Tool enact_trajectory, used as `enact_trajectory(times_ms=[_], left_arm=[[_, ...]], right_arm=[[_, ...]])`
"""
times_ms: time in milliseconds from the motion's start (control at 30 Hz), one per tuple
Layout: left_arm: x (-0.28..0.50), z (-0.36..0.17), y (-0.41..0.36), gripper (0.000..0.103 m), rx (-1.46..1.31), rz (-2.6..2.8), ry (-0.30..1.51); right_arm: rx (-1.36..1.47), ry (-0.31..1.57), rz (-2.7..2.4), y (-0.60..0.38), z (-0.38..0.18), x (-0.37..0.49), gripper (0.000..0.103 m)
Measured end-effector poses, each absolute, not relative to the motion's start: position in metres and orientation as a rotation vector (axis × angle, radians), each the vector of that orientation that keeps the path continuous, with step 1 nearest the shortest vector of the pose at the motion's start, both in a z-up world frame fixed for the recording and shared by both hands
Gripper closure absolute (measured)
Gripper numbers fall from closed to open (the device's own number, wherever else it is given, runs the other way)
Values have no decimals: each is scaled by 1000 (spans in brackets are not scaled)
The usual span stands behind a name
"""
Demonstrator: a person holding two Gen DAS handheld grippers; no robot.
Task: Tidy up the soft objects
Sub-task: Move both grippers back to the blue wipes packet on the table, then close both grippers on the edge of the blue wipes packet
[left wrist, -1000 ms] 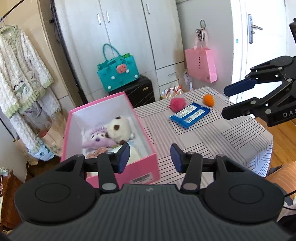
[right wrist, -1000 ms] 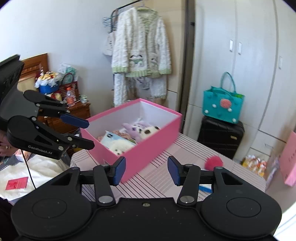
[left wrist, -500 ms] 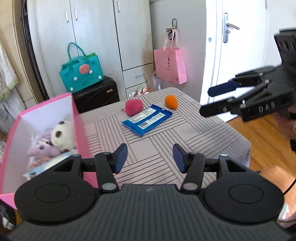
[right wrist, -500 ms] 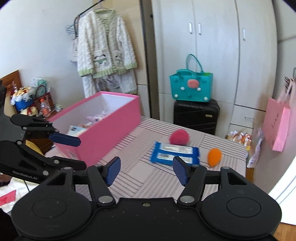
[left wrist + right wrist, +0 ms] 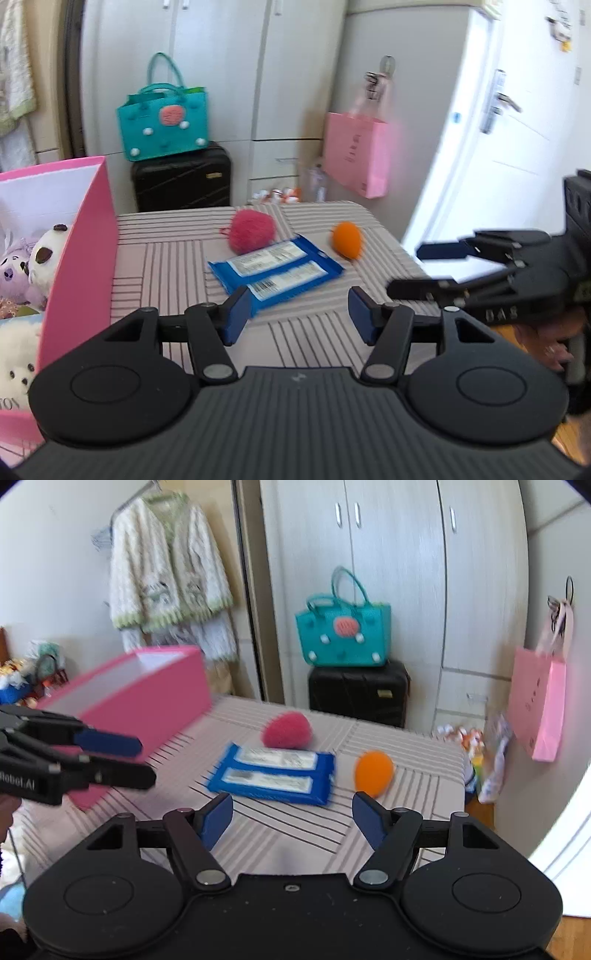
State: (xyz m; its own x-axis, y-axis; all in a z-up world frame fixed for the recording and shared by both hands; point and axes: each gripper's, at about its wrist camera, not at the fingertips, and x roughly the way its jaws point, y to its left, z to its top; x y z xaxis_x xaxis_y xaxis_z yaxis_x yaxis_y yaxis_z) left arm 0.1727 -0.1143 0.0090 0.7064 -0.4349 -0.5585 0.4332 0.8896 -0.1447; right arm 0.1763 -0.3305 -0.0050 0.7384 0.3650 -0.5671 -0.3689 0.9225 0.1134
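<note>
Swung away from the open pink cardboard box (image 5: 79, 236) toward the loose items, both views now centred on the striped table top (image 5: 162, 258). Left gripper (image 5: 297, 314) hovering over the near table, jaws opening, nothing between them; right gripper (image 5: 291, 821) likewise opening, wider, empty, above the striped cloth. Still out on the table, well apart from the box: fuzzy pink pom-pom ball (image 5: 252, 232) touching the far edge of the flat blue twin pack of wipes (image 5: 275, 269), and a small orange egg-shaped sponge (image 5: 346, 240) just beside the pack near the table's right side. Plush toys (image 5: 37, 254) already inside the box.

Likely risks: both grippers converging on the same small cluster and clashing fingers; sponge rolling off the nearby table edge if nudged; pom-pom squashed or slipping from a shallow pinch; slick flat pack hard to lift, prone to sliding instead. Heavy blur hints at fast approach, so overshoot possible.
</note>
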Motion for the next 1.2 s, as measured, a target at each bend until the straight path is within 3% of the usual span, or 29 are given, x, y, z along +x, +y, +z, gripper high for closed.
enact_trajectory(times_ms=[167, 467, 533, 733, 933, 967, 1000, 1067, 1200], left_arm=[[194, -8, -126, 46, 2, -398, 603], [235, -35, -134, 49, 18, -298, 680], [241, -41, -137, 50, 37, -287, 701], [250, -47, -133, 64, -4, -265, 684], [258, -53, -126, 72, -54, -235, 689], [257, -52, -126, 76, -53, -246, 689], [254, -51, -127, 78, -46, -252, 683], [250, -52, -130, 87, -41, -266, 686], [241, -52, -129, 89, -67, -274, 691]], right_arm=[[-73, 653, 414, -325, -24, 202, 36], [58, 696, 431, -329, -46, 246, 37], [85, 720, 419, -328, -50, 254, 48], [107, 737, 427, -324, -57, 260, 51], [134, 744, 406, -326, -63, 268, 50], [141, 744, 411, -326, -62, 269, 55], [153, 747, 423, -327, -62, 268, 68], [183, 756, 439, -329, -63, 267, 73], [193, 766, 438, -330, -61, 259, 78]])
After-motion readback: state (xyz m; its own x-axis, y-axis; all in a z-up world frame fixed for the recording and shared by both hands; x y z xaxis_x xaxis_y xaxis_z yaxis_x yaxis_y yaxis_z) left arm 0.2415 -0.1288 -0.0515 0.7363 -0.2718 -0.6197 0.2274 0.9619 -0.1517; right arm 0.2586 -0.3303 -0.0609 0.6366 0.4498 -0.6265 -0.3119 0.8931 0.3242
